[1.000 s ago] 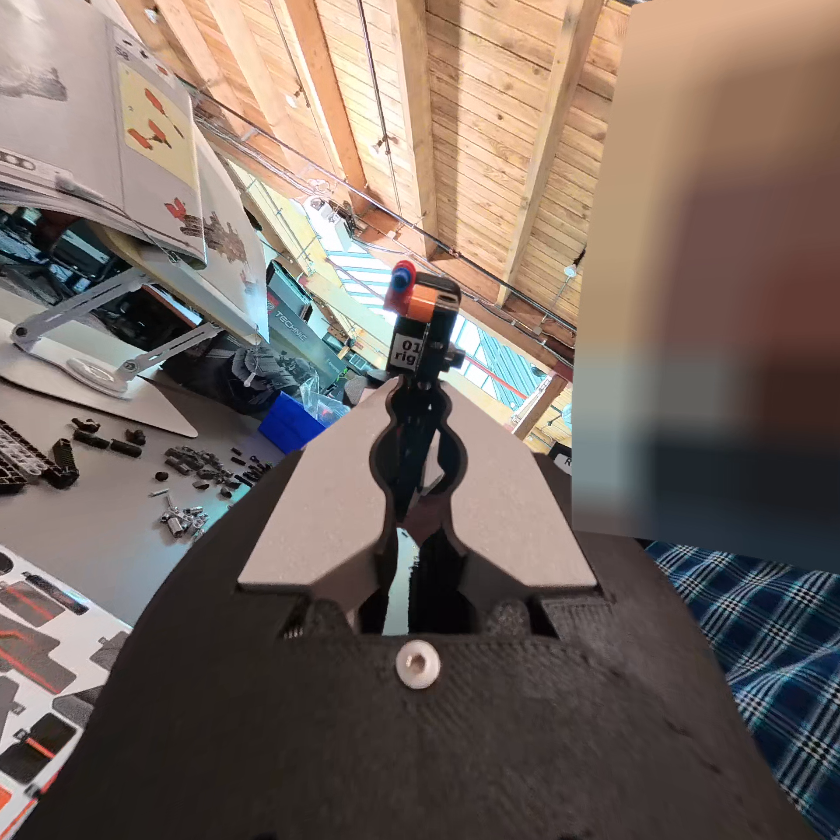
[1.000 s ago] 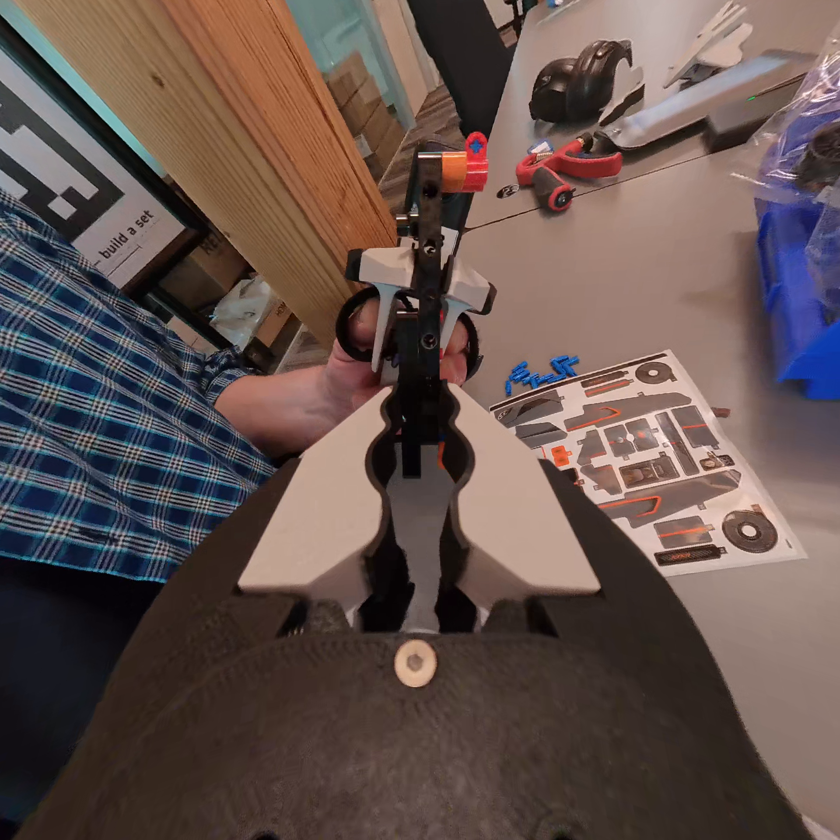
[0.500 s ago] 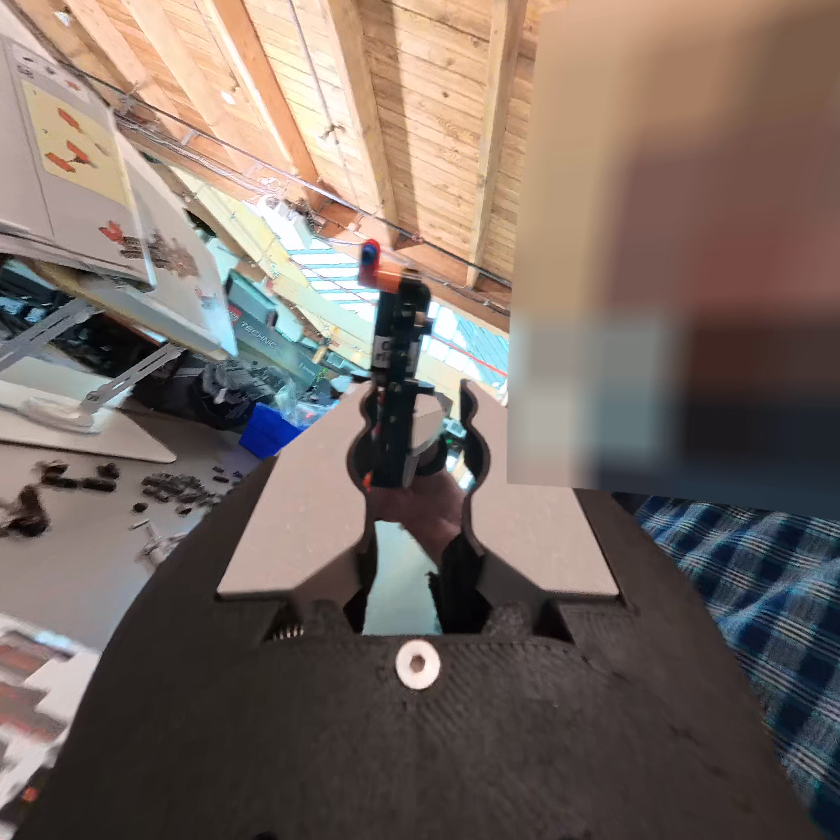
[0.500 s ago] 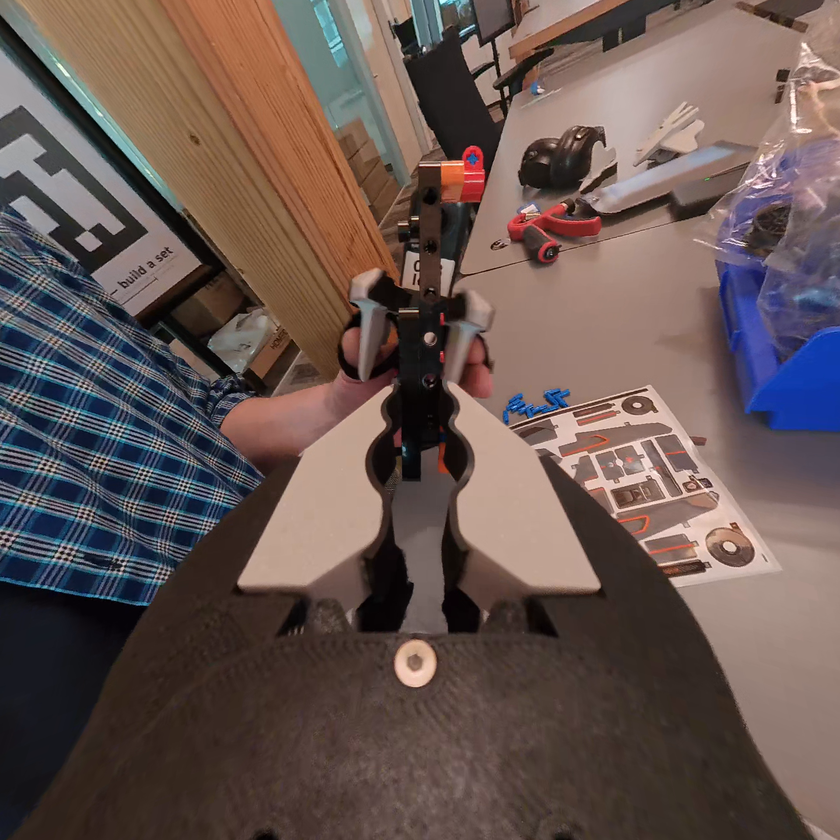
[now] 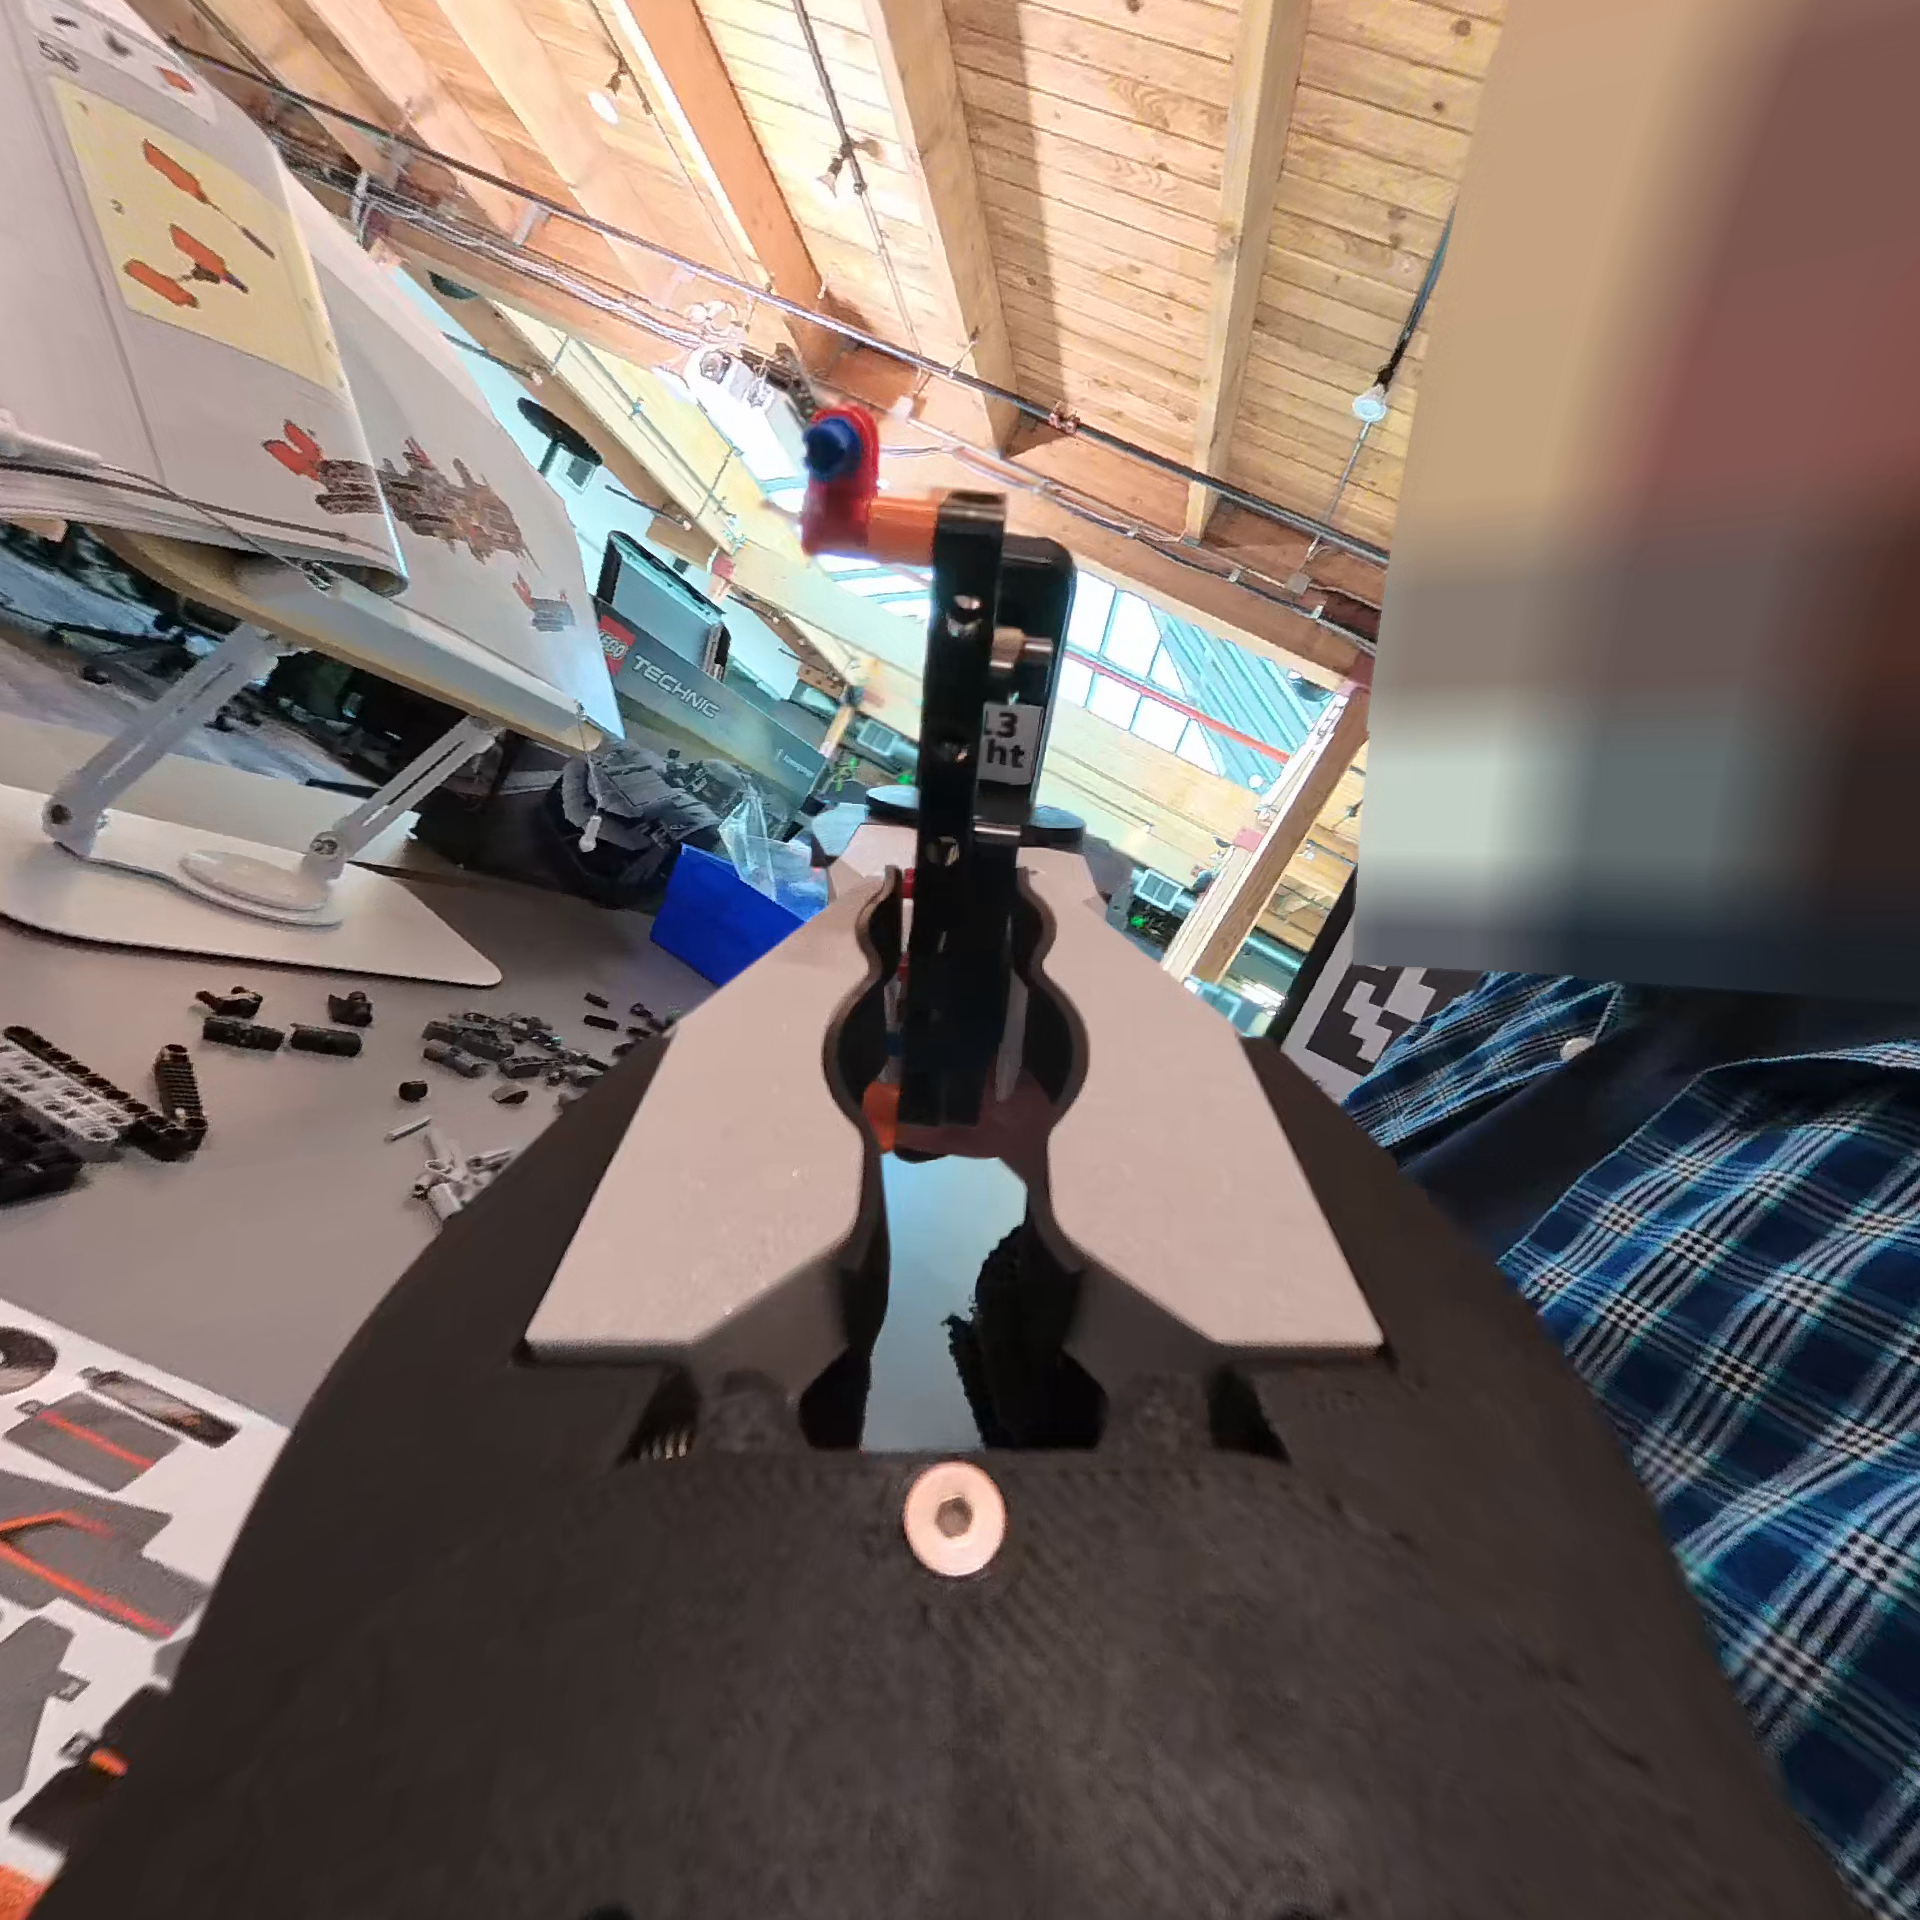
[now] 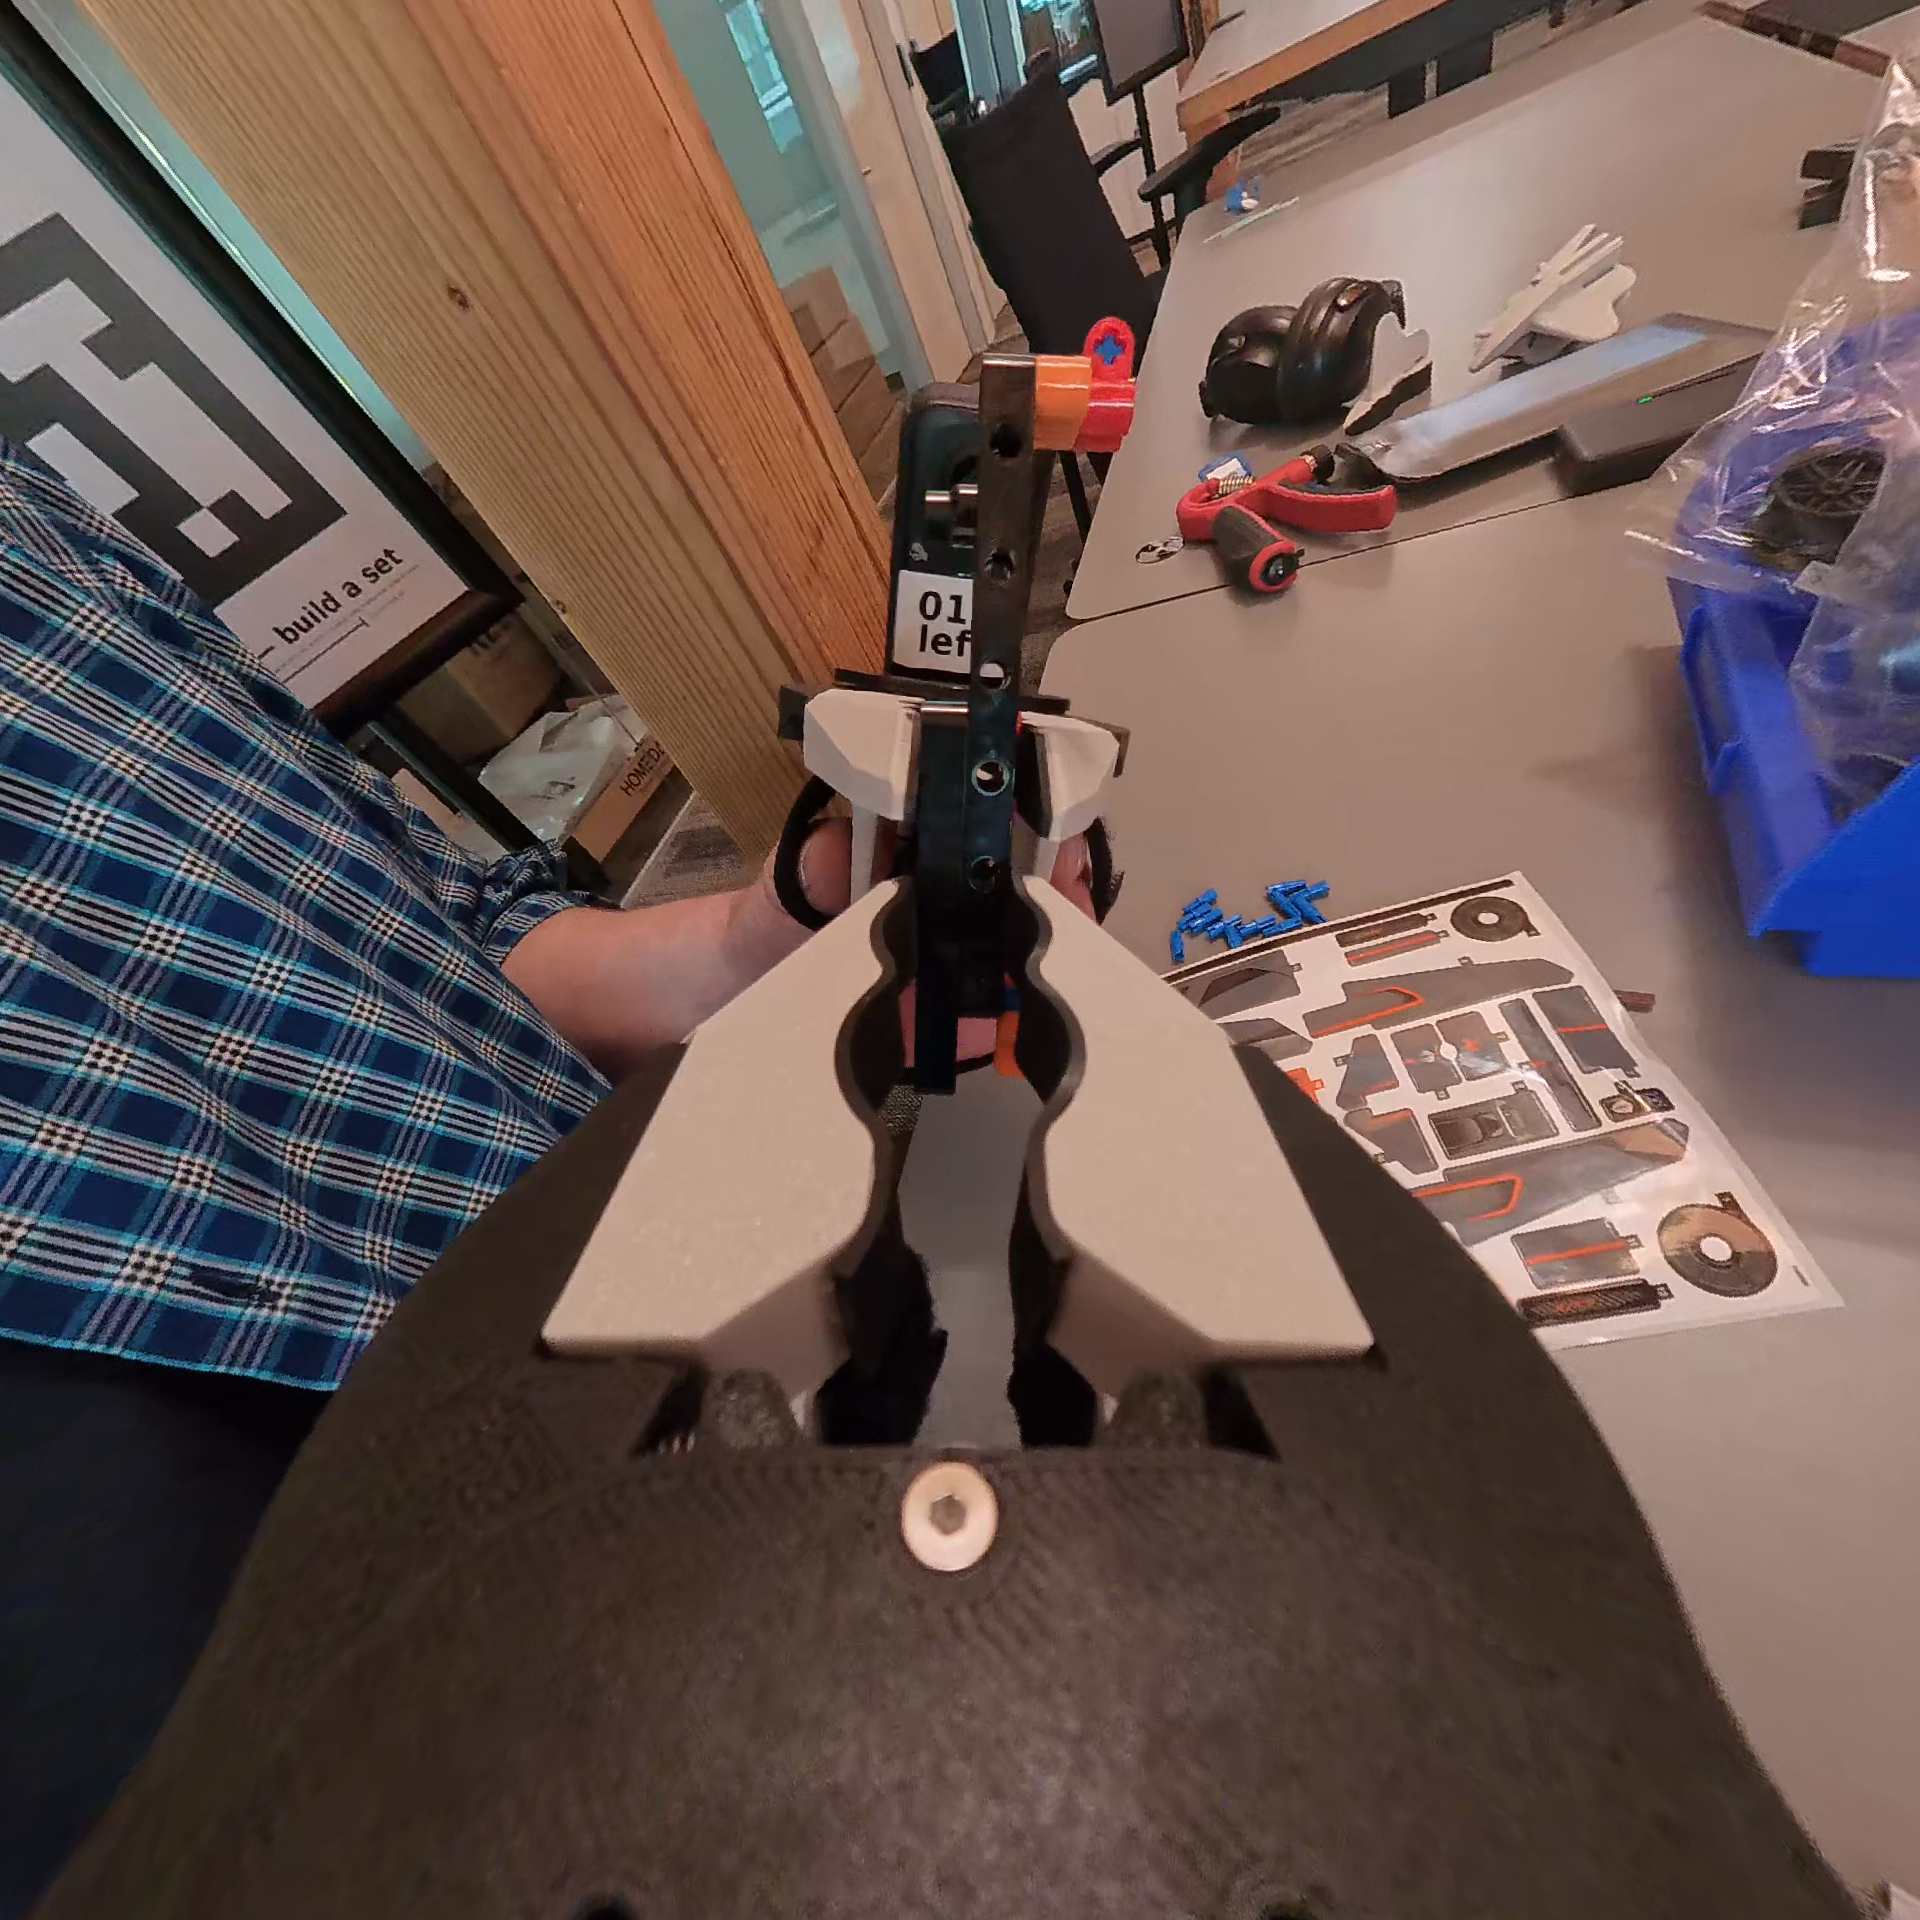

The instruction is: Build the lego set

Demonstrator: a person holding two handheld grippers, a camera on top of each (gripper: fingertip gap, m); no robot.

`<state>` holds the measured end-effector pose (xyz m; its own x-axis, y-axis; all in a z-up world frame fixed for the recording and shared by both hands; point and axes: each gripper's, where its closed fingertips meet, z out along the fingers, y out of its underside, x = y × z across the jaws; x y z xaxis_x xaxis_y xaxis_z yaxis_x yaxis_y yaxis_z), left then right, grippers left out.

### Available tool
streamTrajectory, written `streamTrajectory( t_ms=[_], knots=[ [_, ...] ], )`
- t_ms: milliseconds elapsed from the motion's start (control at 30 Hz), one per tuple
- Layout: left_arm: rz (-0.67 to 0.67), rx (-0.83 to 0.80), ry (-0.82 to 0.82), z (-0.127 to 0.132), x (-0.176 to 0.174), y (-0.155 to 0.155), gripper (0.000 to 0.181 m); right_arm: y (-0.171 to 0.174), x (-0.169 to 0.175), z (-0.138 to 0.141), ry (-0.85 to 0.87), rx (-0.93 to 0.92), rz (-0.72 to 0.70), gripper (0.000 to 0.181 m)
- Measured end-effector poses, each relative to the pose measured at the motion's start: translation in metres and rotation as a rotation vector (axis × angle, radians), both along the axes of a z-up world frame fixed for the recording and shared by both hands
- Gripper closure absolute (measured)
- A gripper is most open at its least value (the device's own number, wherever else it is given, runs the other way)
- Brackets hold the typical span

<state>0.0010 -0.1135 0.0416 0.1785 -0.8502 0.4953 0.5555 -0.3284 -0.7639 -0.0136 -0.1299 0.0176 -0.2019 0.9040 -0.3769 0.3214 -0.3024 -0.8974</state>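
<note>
A black Lego beam (image 5: 961, 727) stands upright between both grippers, held above the table. An orange bush (image 5: 904, 514) and a red connector with a blue pin (image 5: 842, 499) stick out sideways at its top end. My left gripper (image 5: 961, 904) is shut on the beam's lower part. My right gripper (image 6: 966, 904) is shut on the same beam (image 6: 1003, 520) from the opposite side. In the right wrist view the left gripper's white fingers (image 6: 862, 748) flank the beam just beyond my right fingertips. The red connector (image 6: 1101, 400) shows at the top there.
An open instruction booklet (image 5: 260, 312) sits on a white stand at the left. Loose black parts (image 5: 499, 1049) lie on the grey table. A sticker sheet (image 6: 1507, 1091), blue pins (image 6: 1247, 914), a blue bin (image 6: 1808, 779) and a red hand tool (image 6: 1288, 509) are to the right. A plaid sleeve (image 6: 260, 935) is close on the left. Only a small space, under 4 cm, lies between the two pairs of fingers.
The left gripper's jaws were wider apart half a second ago and have closed on the beam again. The right gripper has kept its hold. The grippers now sit closer together.
</note>
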Motion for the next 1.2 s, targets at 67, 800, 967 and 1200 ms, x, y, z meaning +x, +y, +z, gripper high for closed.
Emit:
streamTrajectory(
  t_ms=[67,800,967,1200],
  knots=[
    [-0.002,0.003,-0.011,0.001,0.000,-0.001,0.163,-0.002,-0.001,0.000,0.003,-0.002,0.006,0.167],
    [-0.203,-0.035,-0.226,0.012,-0.013,-0.012,0.159,-0.020,0.003,0.001,0.073,-0.452,0.353,0.167],
    [-0.139,-0.078,-0.231,0.006,-0.019,-0.001,0.161,-0.014,-0.005,-0.006,0.061,-0.421,0.291,0.168],
    [0.021,-0.137,-0.179,-0.011,-0.026,0.018,0.169,0.004,-0.012,-0.021,0.003,-0.357,0.135,0.167]
  ],
)
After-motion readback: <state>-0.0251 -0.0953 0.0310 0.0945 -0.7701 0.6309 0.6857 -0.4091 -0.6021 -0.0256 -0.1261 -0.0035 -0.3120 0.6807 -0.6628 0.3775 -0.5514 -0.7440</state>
